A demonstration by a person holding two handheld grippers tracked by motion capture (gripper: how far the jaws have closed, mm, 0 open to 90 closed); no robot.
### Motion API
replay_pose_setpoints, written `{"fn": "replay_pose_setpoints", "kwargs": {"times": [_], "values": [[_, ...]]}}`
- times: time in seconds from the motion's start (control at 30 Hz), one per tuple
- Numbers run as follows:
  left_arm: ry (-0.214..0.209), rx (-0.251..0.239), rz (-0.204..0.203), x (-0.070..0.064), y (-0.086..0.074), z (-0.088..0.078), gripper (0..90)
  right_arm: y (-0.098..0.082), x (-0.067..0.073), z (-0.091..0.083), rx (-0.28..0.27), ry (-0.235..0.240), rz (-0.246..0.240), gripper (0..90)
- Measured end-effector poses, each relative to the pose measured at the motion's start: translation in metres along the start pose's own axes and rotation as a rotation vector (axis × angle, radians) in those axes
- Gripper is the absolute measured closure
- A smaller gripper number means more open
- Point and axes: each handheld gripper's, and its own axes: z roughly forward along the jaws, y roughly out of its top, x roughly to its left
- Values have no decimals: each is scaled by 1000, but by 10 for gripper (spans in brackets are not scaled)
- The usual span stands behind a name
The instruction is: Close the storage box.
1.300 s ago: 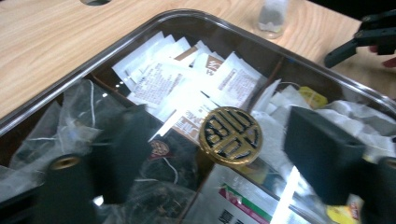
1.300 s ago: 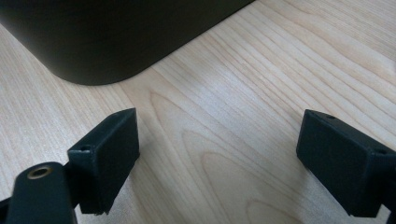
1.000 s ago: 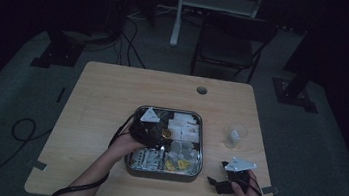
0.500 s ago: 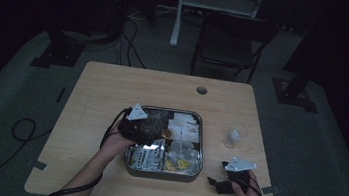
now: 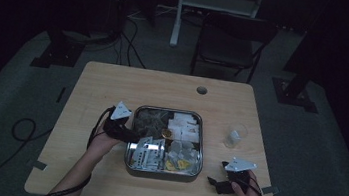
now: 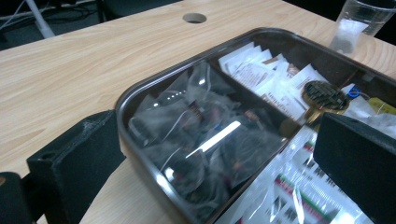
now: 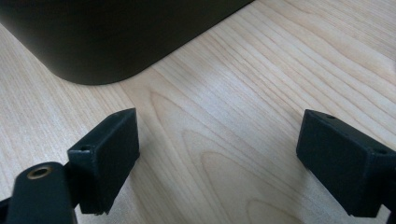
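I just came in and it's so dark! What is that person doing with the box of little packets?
A person holds a tool in each hand at a wooden table. The left tool is open at the left edge of the divided tray of packets, its jaws astride the rim, holding nothing. The right tool rests open on the table.

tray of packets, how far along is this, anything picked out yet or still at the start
Early, by the look of it. Done: nothing lies outside the tray; the packets sit in its compartments, and the plastic cup stands apart on the table. In hand: the left gripper, jaws wide with nothing gripped, sits at the tray's left rim, one jaw outside and one over the contents. Left: gripping a packet and lifting it out. The right gripper rests open on bare wood.
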Motion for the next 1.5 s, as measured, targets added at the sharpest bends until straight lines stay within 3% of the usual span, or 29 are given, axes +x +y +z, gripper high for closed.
{"fn": "replay_pose_setpoints", "kwargs": {"times": [0.3, 0.4, 0.63, 1.03, 1.5], "values": [[62, -10, -42, 21, -17, -18, 17, 0, 0, 0, 0, 0, 0, 128], [87, -12, -66, 33, -30, -26, 17, 0, 0, 0, 0, 0, 0, 128], [125, 2, -93, 44, -49, -35, 17, 0, 0, 0, 0, 0, 0, 128], [147, 19, -161, 55, -82, -48, 17, 0, 0, 0, -1, 0, 1, 128], [182, 36, -217, 58, -114, -66, 17, 0, 0, 0, 0, 0, 1, 128]]}}
